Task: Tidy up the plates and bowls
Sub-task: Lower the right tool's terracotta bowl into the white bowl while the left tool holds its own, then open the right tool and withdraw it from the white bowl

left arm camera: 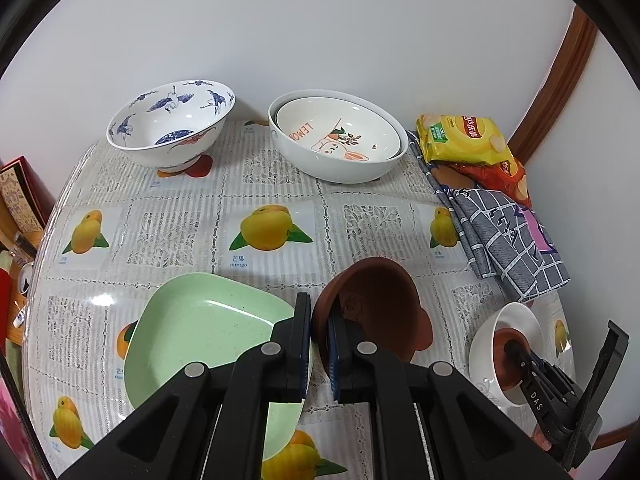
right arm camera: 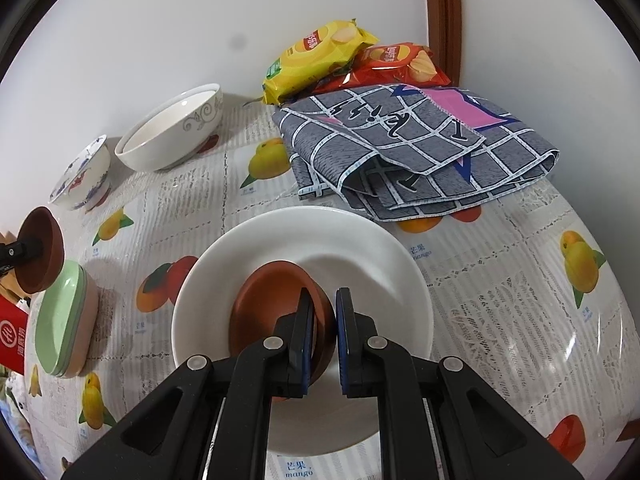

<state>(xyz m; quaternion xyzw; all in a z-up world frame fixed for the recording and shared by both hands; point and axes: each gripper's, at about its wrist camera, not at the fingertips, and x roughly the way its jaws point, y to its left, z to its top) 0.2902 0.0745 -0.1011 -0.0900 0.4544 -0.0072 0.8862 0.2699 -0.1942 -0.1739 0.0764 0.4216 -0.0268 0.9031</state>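
Left gripper (left arm camera: 319, 344): jaws clamped on the rim of a brown bowl (left arm camera: 372, 304), held tilted above the table, just beside a green plate (left arm camera: 204, 332).

Right gripper (right arm camera: 324, 340): jaws pinched on the rim of a second brown bowl (right arm camera: 272, 300), which sits inside a white bowl (right arm camera: 360, 248) on the fruit-print tablecloth (right arm camera: 500, 280).

Far side, near the wall: blue crane bowl (left arm camera: 168, 124), and a lemon-print bowl (left arm camera: 340, 132) nested in a larger white bowl (left arm camera: 312, 160).

Right of those: folded grey checked cloth (right arm camera: 420, 148), just behind the white bowl; yellow chip bag (right arm camera: 316, 56) and red chip bag (right arm camera: 400, 64) beyond it by the wall.
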